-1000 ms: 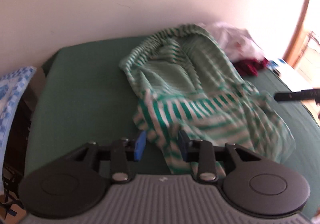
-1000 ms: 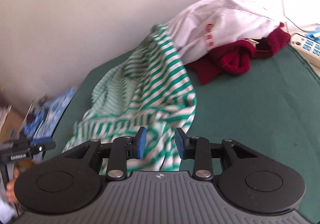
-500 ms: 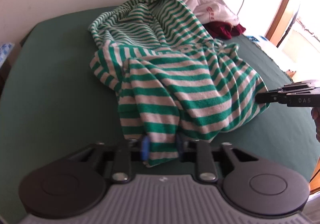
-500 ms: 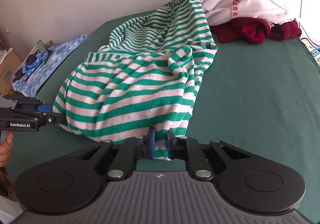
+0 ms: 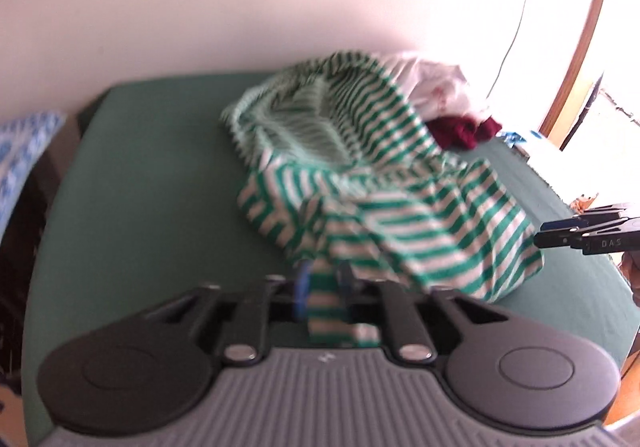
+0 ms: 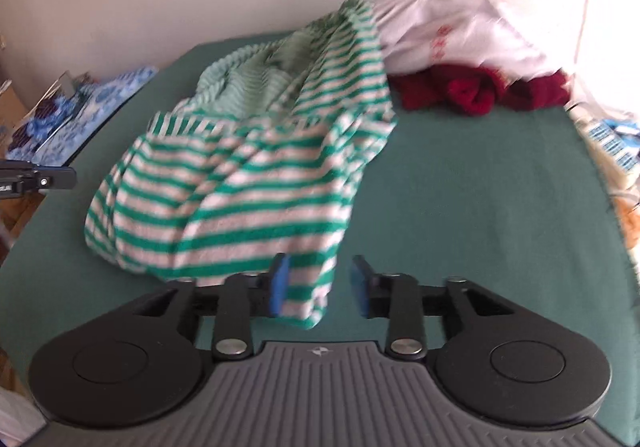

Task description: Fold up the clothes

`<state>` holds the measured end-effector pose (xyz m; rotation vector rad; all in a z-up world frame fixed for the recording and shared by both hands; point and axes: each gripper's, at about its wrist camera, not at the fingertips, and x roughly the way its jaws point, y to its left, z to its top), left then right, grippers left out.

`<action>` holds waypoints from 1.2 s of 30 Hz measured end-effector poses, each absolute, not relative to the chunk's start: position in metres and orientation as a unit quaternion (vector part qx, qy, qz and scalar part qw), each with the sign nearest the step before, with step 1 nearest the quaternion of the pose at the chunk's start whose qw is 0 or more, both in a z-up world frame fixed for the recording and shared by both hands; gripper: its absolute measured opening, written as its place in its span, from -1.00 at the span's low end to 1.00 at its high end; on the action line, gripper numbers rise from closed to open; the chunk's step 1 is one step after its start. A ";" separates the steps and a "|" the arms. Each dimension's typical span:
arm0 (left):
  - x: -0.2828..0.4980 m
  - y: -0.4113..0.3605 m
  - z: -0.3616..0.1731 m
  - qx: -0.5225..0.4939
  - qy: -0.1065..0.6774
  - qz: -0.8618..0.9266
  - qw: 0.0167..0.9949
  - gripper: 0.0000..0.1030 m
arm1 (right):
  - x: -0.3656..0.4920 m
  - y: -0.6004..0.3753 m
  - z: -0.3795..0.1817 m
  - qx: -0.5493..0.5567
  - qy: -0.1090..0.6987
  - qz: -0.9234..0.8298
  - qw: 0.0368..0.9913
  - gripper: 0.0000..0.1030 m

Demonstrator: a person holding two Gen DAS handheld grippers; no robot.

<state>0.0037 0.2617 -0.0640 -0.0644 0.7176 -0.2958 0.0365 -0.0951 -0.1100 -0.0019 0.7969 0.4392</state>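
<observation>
A green-and-white striped garment [image 5: 400, 207] lies bunched on the green bed sheet [image 5: 160, 187]. My left gripper [image 5: 323, 285] is at its near hem. The jaws are opening, but a strip of striped cloth fills the gap and both pads touch it. In the right wrist view the same garment [image 6: 248, 187] spreads out to the left. My right gripper [image 6: 320, 283] is opening too: a hem corner hangs against its left pad, and its right pad stands clear over bare sheet [image 6: 480, 207]. Each gripper's tip also shows at the edge of the other's view.
A white garment [image 6: 460, 31] and a dark red one [image 6: 472, 95] are piled at the back against the wall. Blue patterned fabric [image 6: 100, 103] lies off the bed's left side. A power strip [image 6: 608, 143] sits at the right edge.
The right jaws were clamped on the hem and have spread apart, releasing it. The garment is more bunched. The left pads still have the striped strip between them.
</observation>
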 end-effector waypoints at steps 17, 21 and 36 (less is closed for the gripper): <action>0.084 0.294 -0.117 -0.111 0.420 -0.063 0.898 -1.00 | 0.130 -0.055 -0.159 0.036 0.365 0.167 0.915 -0.80; 0.076 0.280 -0.094 -0.113 0.378 -0.106 0.913 -0.92 | 0.129 -0.057 -0.150 0.025 0.363 0.171 0.916 -0.68; 0.095 0.241 -0.121 -0.106 0.393 -0.069 0.911 0.89 | 0.073 -0.028 -0.133 0.061 0.329 0.195 0.922 0.03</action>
